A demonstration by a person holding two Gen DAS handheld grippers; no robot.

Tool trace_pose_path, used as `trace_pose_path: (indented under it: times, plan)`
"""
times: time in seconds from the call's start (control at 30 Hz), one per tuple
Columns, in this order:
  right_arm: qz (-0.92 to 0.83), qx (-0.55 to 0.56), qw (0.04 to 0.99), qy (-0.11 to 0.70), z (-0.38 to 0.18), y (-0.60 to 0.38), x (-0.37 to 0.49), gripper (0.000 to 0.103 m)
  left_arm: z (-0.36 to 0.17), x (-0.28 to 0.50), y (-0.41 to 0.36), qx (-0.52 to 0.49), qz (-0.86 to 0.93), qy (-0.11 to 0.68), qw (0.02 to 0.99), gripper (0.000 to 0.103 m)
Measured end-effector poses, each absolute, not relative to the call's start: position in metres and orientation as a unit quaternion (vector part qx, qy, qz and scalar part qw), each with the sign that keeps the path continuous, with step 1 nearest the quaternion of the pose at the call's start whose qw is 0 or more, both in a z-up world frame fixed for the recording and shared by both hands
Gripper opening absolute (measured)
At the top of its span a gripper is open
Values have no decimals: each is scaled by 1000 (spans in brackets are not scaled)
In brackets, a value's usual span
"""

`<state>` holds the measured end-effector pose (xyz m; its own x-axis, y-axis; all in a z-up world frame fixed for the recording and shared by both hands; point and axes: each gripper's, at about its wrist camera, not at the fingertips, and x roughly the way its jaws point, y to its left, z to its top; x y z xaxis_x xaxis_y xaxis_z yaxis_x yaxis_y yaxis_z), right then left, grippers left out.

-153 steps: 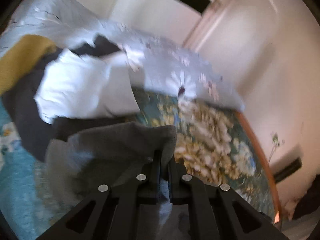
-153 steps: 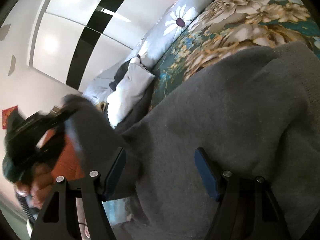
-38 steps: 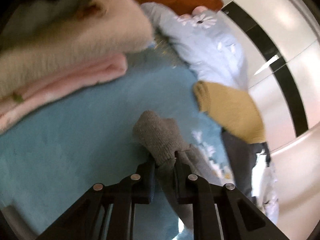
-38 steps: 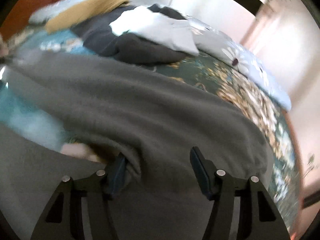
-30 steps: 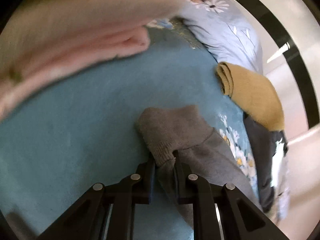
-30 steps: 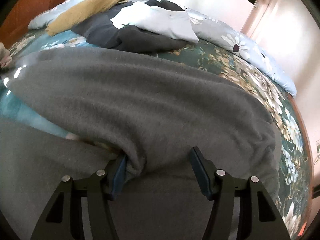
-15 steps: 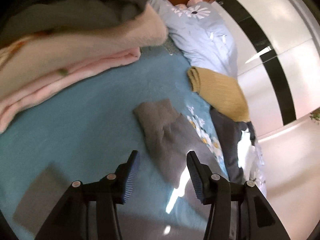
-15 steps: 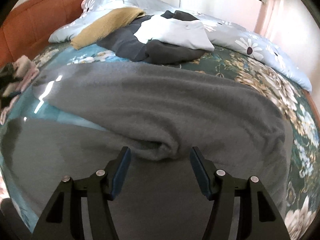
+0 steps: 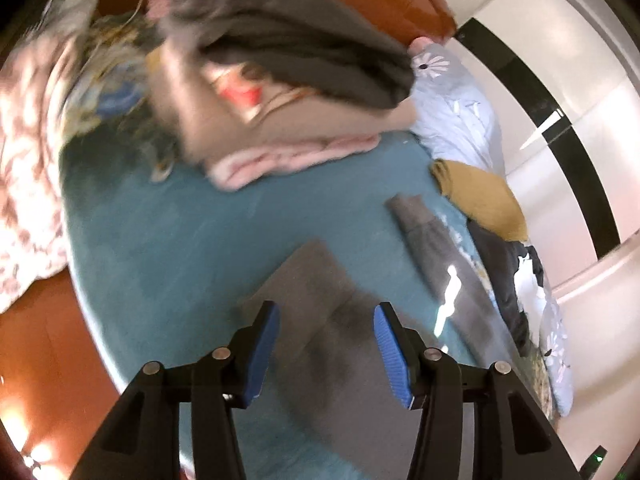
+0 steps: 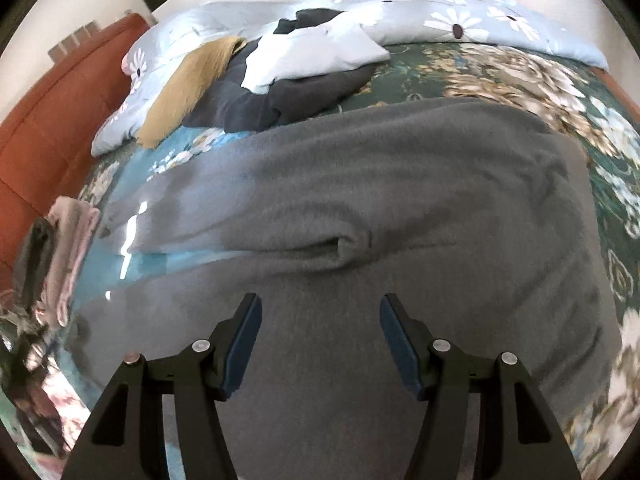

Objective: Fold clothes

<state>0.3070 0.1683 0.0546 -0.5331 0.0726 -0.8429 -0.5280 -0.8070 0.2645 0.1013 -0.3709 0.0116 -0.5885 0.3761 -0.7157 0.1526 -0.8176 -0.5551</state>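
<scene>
Bedroom: white walls with a black stripe at the far side, an orange-brown headboard (image 10: 48, 120) at the left.
Bed: teal floral cover (image 9: 192, 240), bare between the garments; pale blue daisy-print duvet (image 10: 460, 16) bunched along the far edge.
Grey garment (image 10: 380, 184): the task's thing, spread flat across the middle of the bed, filling most of the right wrist view; one long fold ridge runs across it just beyond the right tongs; a cuffed end (image 9: 408, 210) lies on the teal cover toward the far right in the left wrist view.
Left tongs (image 9: 326, 344): jaws apart, nothing between the blue pads, hanging above a near corner of the grey garment without touching it.
Right tongs (image 10: 320, 344): jaws apart, empty, above the grey garment, near side of the fold ridge.
Folded stack (image 9: 288, 80): dark grey on top, beige under it, pink at the bottom, on the far left of the bed near the headboard; blurred.
Unfolded pile: mustard knit (image 10: 188, 80), dark garment (image 10: 288, 96) and a white one (image 10: 316, 52) on it, at the far side against the duvet.
Patterned pink cloth (image 9: 24, 168): left edge of the left wrist view, blurred.
</scene>
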Motion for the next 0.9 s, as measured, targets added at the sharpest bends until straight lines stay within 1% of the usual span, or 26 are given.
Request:
trace_pose_path:
  times: [0.13, 0.3, 0.37, 0.47, 0.53, 0.63, 0.8, 0.9]
  plan:
    - [836, -436, 196, 269, 68, 170, 335, 63, -15, 116, -380, -467, 820, -324, 71, 54]
    - [820, -428, 238, 295, 77, 189, 385, 63, -32, 120, -376, -457, 810, -355, 93, 54]
    - [815, -420, 260, 302, 81, 200, 409, 63, -33, 120, -373, -451, 812, -356, 99, 54]
    - [805, -396, 295, 329, 85, 223, 454, 63, -36, 118, -368, -441, 816, -356, 110, 54]
    - [794, -374, 313, 364, 82, 240, 485, 63, -38, 116, -367, -437, 818, -357, 114, 53]
    - [774, -344, 304, 435, 64, 257, 519, 63, -40, 116, -367, -430, 819, -359, 122, 52]
    - [765, -336, 264, 482, 29, 260, 515, 62, -41, 115, -366, -425, 821, -359, 130, 52]
    - [762, -327, 248, 502, 11, 264, 503, 57, -41, 114, -366, -423, 822, -356, 133, 52]
